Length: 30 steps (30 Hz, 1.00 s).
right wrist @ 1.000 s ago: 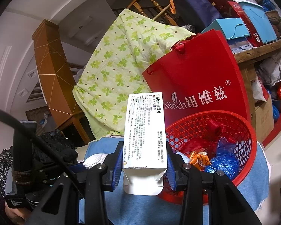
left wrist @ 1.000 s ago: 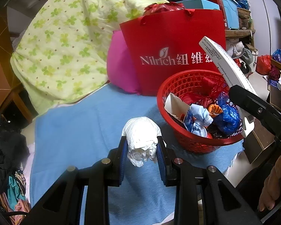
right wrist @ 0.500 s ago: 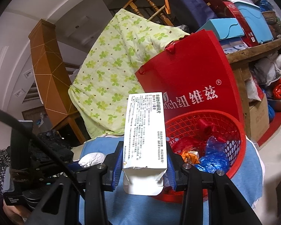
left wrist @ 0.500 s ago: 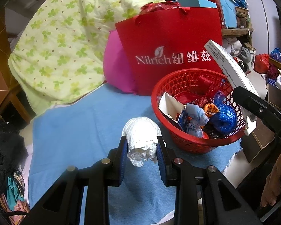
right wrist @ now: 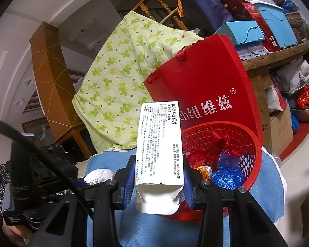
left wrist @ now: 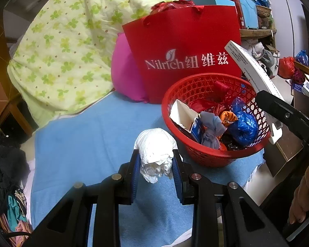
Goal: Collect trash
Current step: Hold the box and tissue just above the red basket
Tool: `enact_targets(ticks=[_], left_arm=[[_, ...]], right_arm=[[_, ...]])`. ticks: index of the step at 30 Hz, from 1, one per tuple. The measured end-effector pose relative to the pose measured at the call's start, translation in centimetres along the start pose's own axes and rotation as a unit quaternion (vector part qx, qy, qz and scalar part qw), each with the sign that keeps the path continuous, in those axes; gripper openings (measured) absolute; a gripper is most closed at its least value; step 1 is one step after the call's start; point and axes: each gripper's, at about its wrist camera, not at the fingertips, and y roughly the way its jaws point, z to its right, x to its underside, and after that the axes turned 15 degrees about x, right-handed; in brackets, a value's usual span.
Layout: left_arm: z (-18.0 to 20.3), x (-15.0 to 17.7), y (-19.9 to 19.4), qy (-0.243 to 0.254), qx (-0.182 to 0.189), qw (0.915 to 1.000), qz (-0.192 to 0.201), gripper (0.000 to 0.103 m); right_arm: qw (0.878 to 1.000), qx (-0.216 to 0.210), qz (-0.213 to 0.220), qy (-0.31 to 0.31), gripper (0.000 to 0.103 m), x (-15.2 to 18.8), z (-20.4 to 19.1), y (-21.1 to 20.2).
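Note:
My left gripper [left wrist: 155, 165] is shut on a crumpled white paper wad [left wrist: 154, 151], held over the blue cloth [left wrist: 82, 140] just left of the red basket [left wrist: 197, 154]. The basket holds several scraps: a torn carton, a blue bag, an orange wrapper. My right gripper [right wrist: 159, 177] is shut on a white medicine box [right wrist: 159, 142] with printed text and an open flap, held at the basket's near-left rim [right wrist: 255, 150]. In the left wrist view that medicine box [left wrist: 251, 70] and the right gripper's black arm [left wrist: 286, 115] stand at the basket's right side. In the right wrist view the paper wad [right wrist: 98, 176] shows at lower left.
A red paper bag [left wrist: 185, 51] stands upright behind the basket, with a pink cushion [left wrist: 123, 76] and a green floral quilt [left wrist: 61, 47] to its left. Cluttered shelves and boxes [right wrist: 267, 26] fill the right. Dark clothes [left wrist: 4, 158] lie at the left. A hand [left wrist: 304, 195] shows at lower right.
The basket and bag have drifted slightly left in both views. Both grippers keep the same hold on the paper wad and the medicine box.

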Motion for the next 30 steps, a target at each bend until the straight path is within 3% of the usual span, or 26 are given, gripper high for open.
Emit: enact_targets(ticks=[30], left_arm=[[0.24, -0.05, 0.34, 0.004, 0.006, 1.0000, -0.004, 0.031]], right_arm=[[1.000, 0.000, 0.000, -0.001, 0.042, -0.05, -0.01, 0.00]])
